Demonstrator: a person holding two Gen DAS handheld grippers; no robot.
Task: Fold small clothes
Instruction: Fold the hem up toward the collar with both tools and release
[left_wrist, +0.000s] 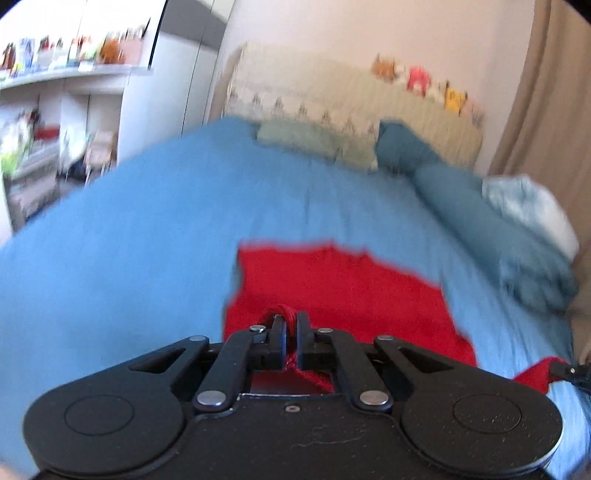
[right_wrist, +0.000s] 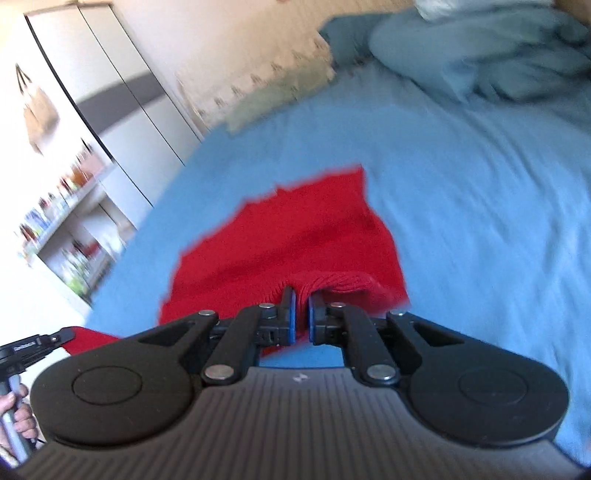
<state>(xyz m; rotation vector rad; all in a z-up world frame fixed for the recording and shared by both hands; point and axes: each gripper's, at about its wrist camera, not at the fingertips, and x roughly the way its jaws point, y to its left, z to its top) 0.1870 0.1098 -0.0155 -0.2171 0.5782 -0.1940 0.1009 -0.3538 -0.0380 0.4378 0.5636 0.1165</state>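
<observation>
A red knitted garment (left_wrist: 343, 291) lies on the blue bedspread (left_wrist: 147, 221). My left gripper (left_wrist: 290, 325) is shut on its near edge, with red fabric bunched between the fingers. In the right wrist view the same red garment (right_wrist: 288, 236) spreads ahead. My right gripper (right_wrist: 301, 301) is shut on a ribbed fold of it. The right gripper's tip (left_wrist: 565, 369) shows at the left wrist view's right edge, holding a red corner. The left gripper (right_wrist: 55, 338) shows at the right wrist view's left edge, also on red fabric. Both views are blurred.
Dark blue pillows (left_wrist: 480, 214) and a pale bundle (left_wrist: 532, 206) lie at the bed's right. A cream headboard cover (left_wrist: 332, 99) with soft toys stands behind. Shelves (left_wrist: 55, 110) and a wardrobe (right_wrist: 110, 92) stand at the left.
</observation>
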